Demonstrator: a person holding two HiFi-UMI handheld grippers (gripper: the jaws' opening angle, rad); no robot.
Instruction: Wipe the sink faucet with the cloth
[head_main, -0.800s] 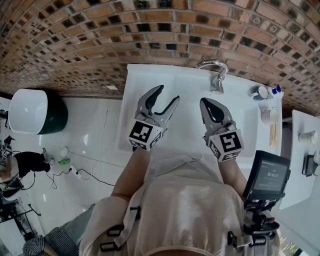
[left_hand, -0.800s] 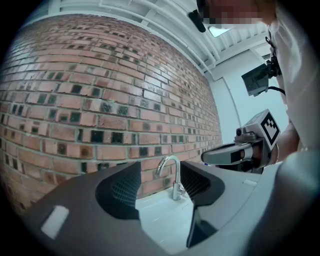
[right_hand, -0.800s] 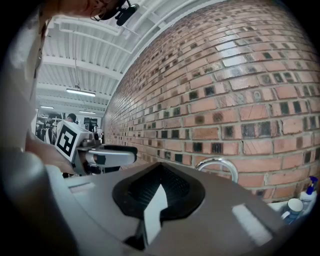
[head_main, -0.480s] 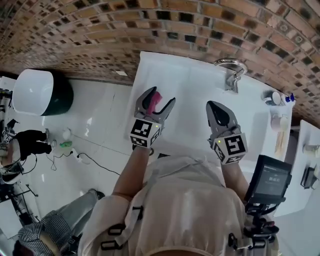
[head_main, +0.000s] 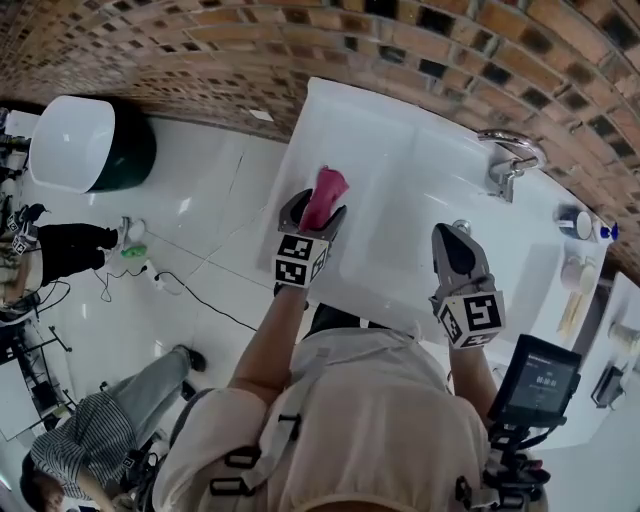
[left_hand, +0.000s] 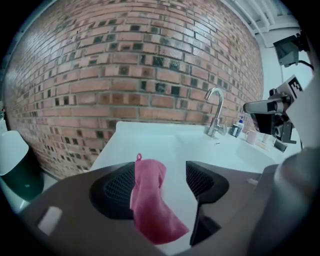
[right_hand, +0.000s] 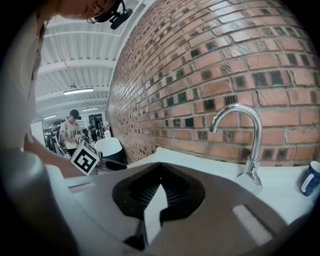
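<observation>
A pink cloth lies on the near left part of the white sink. My left gripper is open around it. In the left gripper view the cloth drapes against the left pad, and the right pad stands apart from it. The chrome faucet stands at the back right of the sink by the brick wall, also seen as the faucet and the faucet. My right gripper hovers over the sink's near right edge, short of the faucet. Its jaws are shut on nothing.
Cups and a blue-capped bottle stand on the counter right of the faucet. A dark green bin with a white lid sits on the tiled floor to the left, with cables near it. A person is at the lower left.
The left gripper has moved forward to the sink's left part, and the pink cloth now lies between its jaws. The right gripper stayed shut and kept its place near the front edge.
</observation>
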